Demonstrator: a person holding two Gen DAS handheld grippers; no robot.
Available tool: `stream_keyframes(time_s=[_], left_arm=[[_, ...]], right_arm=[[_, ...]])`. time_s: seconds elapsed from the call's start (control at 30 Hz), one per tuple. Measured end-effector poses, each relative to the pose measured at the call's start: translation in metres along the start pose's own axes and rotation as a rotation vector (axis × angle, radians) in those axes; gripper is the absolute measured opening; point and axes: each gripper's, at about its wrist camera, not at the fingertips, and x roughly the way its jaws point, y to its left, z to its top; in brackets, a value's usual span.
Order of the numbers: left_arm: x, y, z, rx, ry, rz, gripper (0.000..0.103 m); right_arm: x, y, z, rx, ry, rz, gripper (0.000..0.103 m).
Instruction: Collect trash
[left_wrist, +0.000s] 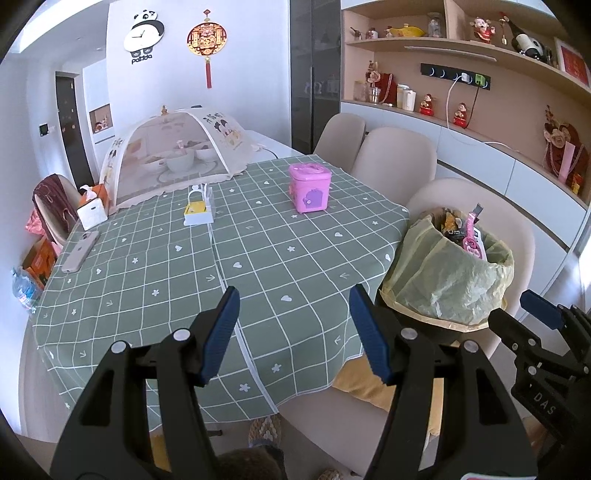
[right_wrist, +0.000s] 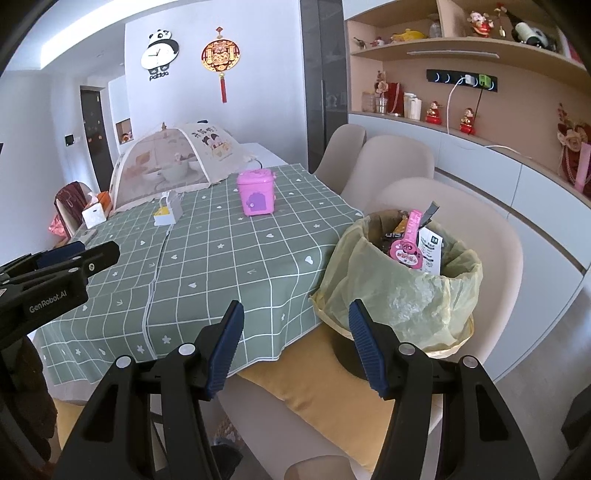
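I have the surface (left_wrist: 258, 258) under its green checked cloth ahead of me, and the first risk is that cloth: it hangs loose over the near edge, so a low pass with either tool could snag it and drag everything on it. The mesh food cover (left_wrist: 173, 155) over the bowls at the far end is light, and I judge a careless reach would tip it. Beside the surface, on a chair, stands the lined trash bin (right_wrist: 399, 288), already heaped with wrappers, a pink package (right_wrist: 408, 243) poking above the rim; pushing more in could spill that out, or shove the bin off the yellow cushion (right_wrist: 332, 391). The pink box (left_wrist: 309, 188) and the small white holder (left_wrist: 198, 210) stand well apart on the cloth, and I cannot tell whether either is trash, so grabbing the wrong one is a real hazard. The phone (left_wrist: 79, 251) lies near the left edge and should stay put. My left gripper (left_wrist: 293, 332) and right gripper (right_wrist: 295, 343) both have fingers spread wide, holding nothing, close side by side, so they could knock together.
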Motion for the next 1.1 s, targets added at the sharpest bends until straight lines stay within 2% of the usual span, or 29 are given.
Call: stream_keyframes(time_s=[0.17, 1.1], left_arm=[[-0.0004, 0.0002, 0.0005, -0.001, -0.004, -0.005, 0.059], [0.0025, -0.0069, -0.0009, 0.028, 0.007, -0.034, 0.059]], right_arm=[[-0.0044, 0.0005, 0.001, 0.006, -0.022, -0.01, 0.056], [-0.0038, 0.0017, 0.0, 0.029, -0.018, -0.018, 0.056]])
